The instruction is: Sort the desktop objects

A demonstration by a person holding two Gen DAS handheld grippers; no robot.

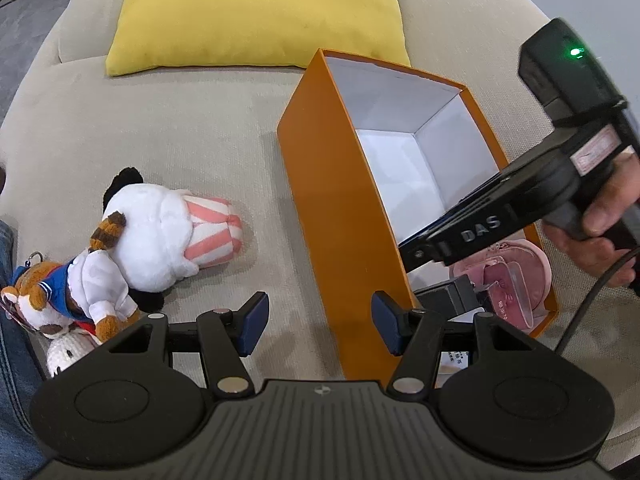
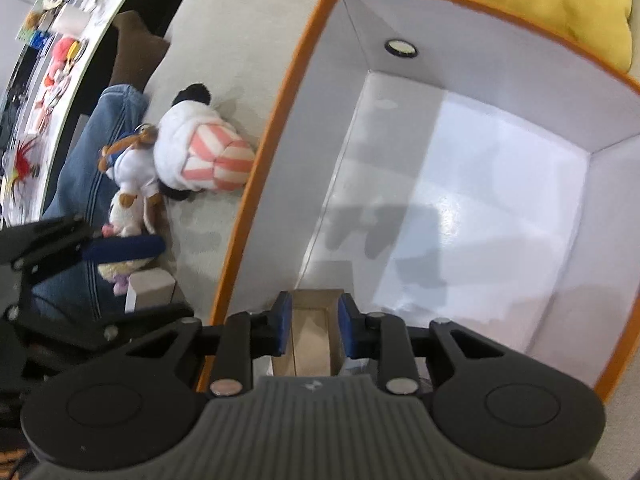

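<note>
Pink case [image 1: 516, 280] in right tool [image 1: 486, 300], left-wrist view only.

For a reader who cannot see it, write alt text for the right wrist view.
The right gripper holds a brown cardboard roll over the near end of an open orange box with a white interior. Left of the box, plush toys lie on a beige sofa.

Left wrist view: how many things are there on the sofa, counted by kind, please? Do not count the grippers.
Soft toys: 3 (white dog, tiger, small white knitted toy)
Cushions: 1 (yellow cushion)
Boxes: 1 (orange box)
Pink round things, inside the box: 1 (pink round thing)
Total: 6
</note>
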